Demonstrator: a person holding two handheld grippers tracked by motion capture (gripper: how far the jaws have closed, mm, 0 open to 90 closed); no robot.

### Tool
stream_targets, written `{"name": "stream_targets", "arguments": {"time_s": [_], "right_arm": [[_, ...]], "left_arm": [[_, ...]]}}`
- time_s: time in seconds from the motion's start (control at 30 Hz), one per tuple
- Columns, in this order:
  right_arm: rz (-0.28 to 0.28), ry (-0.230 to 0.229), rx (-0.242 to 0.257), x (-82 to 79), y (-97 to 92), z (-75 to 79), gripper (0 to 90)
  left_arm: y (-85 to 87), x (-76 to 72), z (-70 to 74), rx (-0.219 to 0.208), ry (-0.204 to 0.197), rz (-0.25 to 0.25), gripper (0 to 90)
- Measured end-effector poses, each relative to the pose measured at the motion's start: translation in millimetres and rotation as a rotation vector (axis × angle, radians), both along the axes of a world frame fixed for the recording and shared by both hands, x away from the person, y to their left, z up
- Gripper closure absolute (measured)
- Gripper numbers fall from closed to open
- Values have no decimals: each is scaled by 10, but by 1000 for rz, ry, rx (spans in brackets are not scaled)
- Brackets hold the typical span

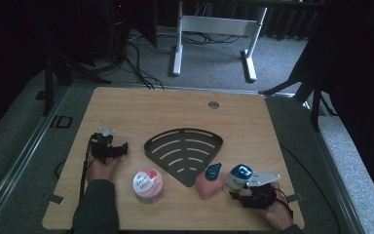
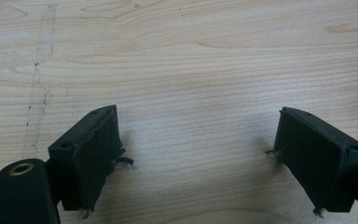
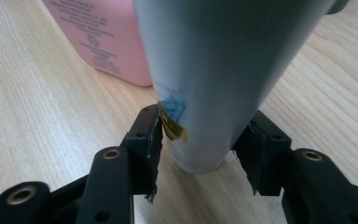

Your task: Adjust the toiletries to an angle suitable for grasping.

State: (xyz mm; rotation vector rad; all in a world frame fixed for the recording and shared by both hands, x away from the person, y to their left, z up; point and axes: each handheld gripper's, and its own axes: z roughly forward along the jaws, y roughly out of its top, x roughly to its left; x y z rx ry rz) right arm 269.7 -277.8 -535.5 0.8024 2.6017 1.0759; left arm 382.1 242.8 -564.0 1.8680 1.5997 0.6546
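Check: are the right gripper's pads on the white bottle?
Touching. In the right gripper view both pads press the sides of the white bottle near its base, no gap showing.

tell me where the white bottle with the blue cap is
The white bottle stands near the table's front right edge, between the right gripper's jaws, just right of the pink bottle.

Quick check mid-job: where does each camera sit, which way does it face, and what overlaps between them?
High view: above the near edge, facing forward and down on the table; both forearms, left tool and right tool show.
Left gripper view: on the left tool, facing bare wood; jaws wide apart.
Right gripper view: on the right tool, jaws against the white bottle, pink bottle behind.
Shared: high and right gripper views both show white bottle and pink bottle.
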Motion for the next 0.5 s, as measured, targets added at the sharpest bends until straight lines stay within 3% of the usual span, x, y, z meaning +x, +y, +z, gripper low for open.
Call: {"name": "stream_targets", "arguments": {"time_s": [0.3, 0.5], "right_arm": [[-15, -22, -8, 57, -7, -7, 544], [-37, -28, -13, 194, -19, -8, 545]], "left_arm": [[0, 0, 0, 0, 0, 0, 144], [0, 0, 0, 0, 1, 0, 144]]}}
